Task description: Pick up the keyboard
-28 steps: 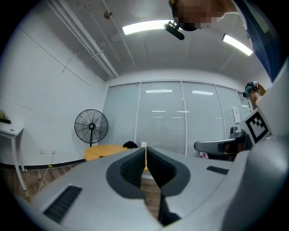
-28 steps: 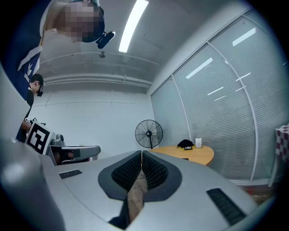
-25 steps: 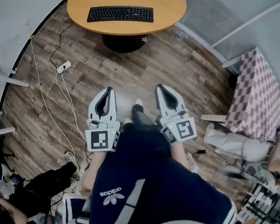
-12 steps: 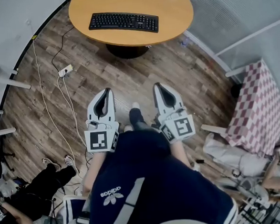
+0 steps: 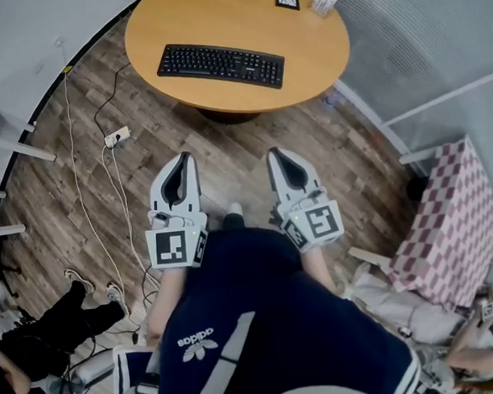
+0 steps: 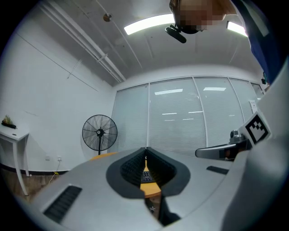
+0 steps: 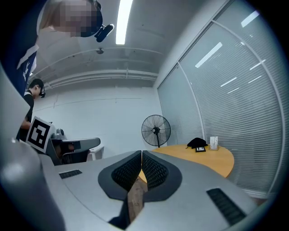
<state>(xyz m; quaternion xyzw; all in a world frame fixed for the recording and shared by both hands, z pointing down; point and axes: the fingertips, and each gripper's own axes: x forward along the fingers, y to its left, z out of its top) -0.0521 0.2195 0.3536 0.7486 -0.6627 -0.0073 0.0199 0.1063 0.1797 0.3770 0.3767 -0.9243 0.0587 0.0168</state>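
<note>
Approach seems the step in hand: the round table (image 5: pixel 313 61) stands ahead, with the keyboard (image 5: pixel 220 65) flat on its near half, well apart from both grippers. Held level, the left gripper (image 5: pixel 186 158) and right gripper (image 5: pixel 276 154) have jaws pressed together, empty. Next, both likely must open and reach the keyboard's ends.

The keyboard (image 5: pixel 220 65) looked like matt black plastic, and it lay on a table (image 5: pixel 217 17) whose top was smooth, satin, light wood. The floor (image 5: pixel 251 137) was grey-brown wood-grain planking with a dull sheen. The left gripper (image 5: pixel 188 157) and right gripper (image 5: pixel 274 154) had smooth, matt grey plastic shells. Their pads (image 6: pixel 131 168) were dark, finely ribbed and rubbery-looking. A red-and-white checked cloth (image 5: pixel 450 211) looked soft and matt.
</note>
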